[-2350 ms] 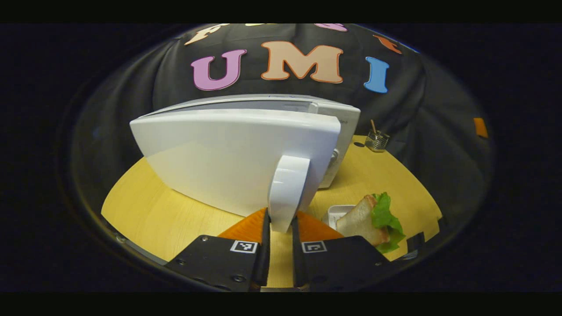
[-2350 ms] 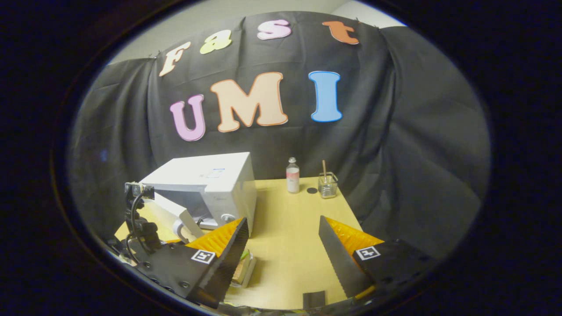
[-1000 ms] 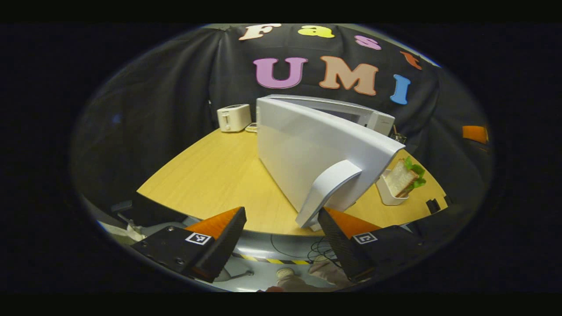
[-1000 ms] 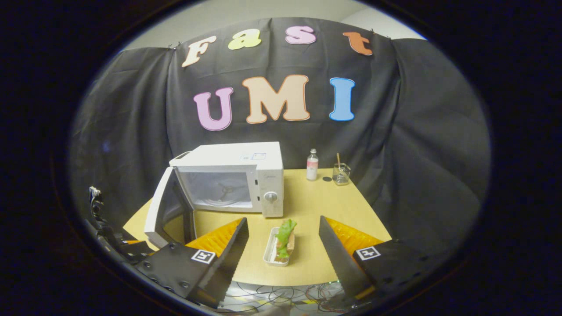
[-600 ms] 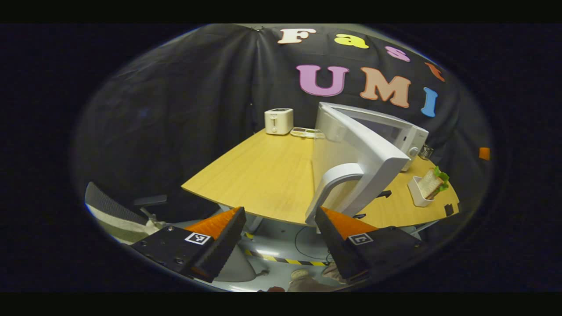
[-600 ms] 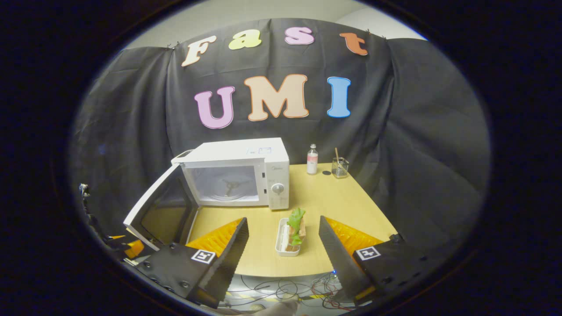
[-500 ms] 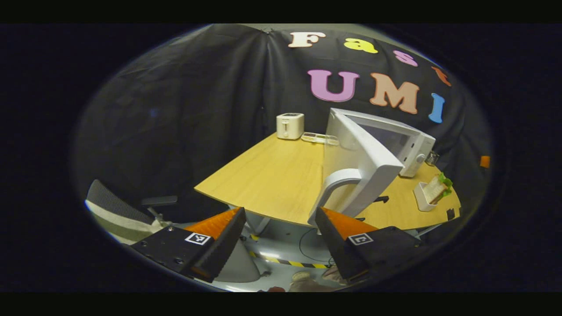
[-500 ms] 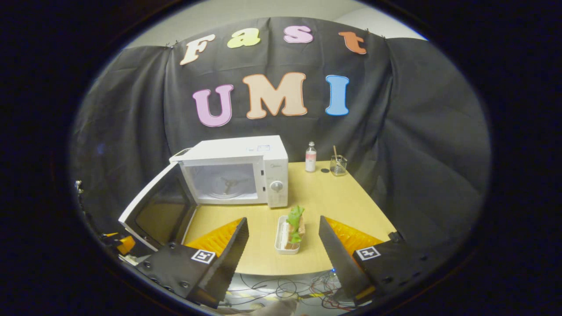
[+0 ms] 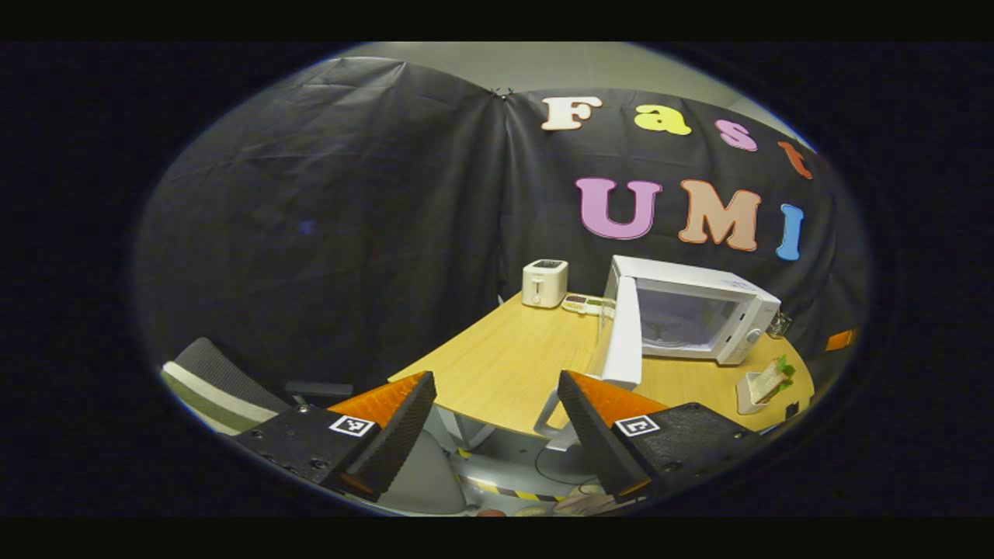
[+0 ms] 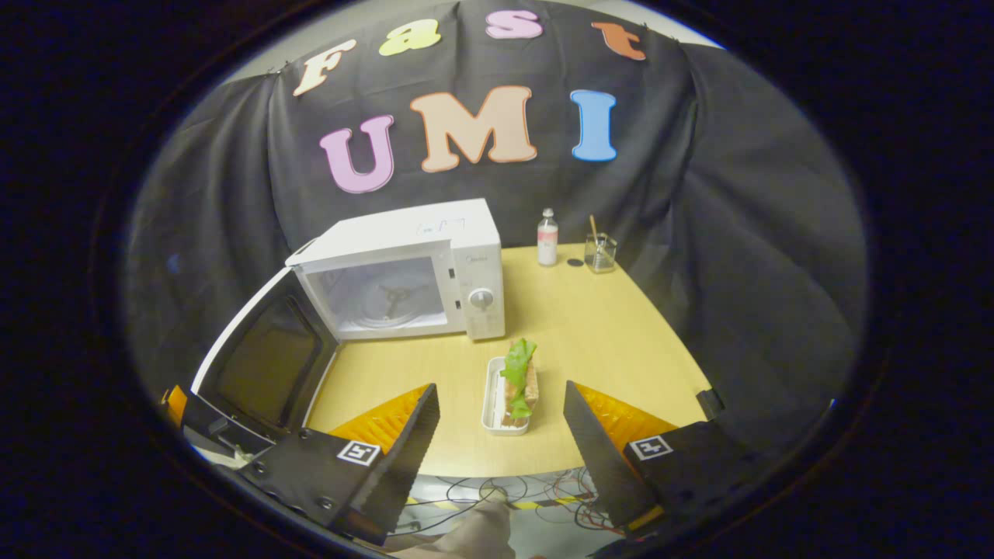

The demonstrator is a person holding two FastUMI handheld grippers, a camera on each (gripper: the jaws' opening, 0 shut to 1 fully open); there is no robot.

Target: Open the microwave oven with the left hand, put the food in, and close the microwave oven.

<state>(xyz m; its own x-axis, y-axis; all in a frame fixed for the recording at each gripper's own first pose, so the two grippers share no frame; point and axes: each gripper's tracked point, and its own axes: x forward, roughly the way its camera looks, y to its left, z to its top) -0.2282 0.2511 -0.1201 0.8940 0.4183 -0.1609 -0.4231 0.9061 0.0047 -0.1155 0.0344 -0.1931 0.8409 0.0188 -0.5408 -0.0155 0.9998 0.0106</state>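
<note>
The white microwave point(image 10: 404, 268) point(image 9: 699, 314) stands on the wooden table point(image 10: 606, 341) with its door point(image 10: 260, 361) point(image 9: 621, 341) swung wide to the left, showing the turntable inside. A sandwich with lettuce point(image 10: 519, 380) point(image 9: 769, 378) lies in a small white tray point(image 10: 497, 404) in front of the oven's dial. My right gripper point(image 10: 501, 419) is open, above the table's near edge, with the tray between and beyond its fingers. My left gripper point(image 9: 493, 407) is open and empty, off the table's left front corner, a little short of the door's handle point(image 9: 547, 407).
A white toaster point(image 9: 543, 282) and a flat dish point(image 9: 586, 303) sit at the table's far left. A small bottle point(image 10: 547, 237) and a glass with a stick point(image 10: 599, 250) stand at the back right. A chair point(image 9: 213, 384) and floor cables point(image 10: 497, 493) lie below the table edge.
My left gripper pulled the door open by its handle, let go and backed away to the left. My right gripper rose and came to face the tray with the sandwich.
</note>
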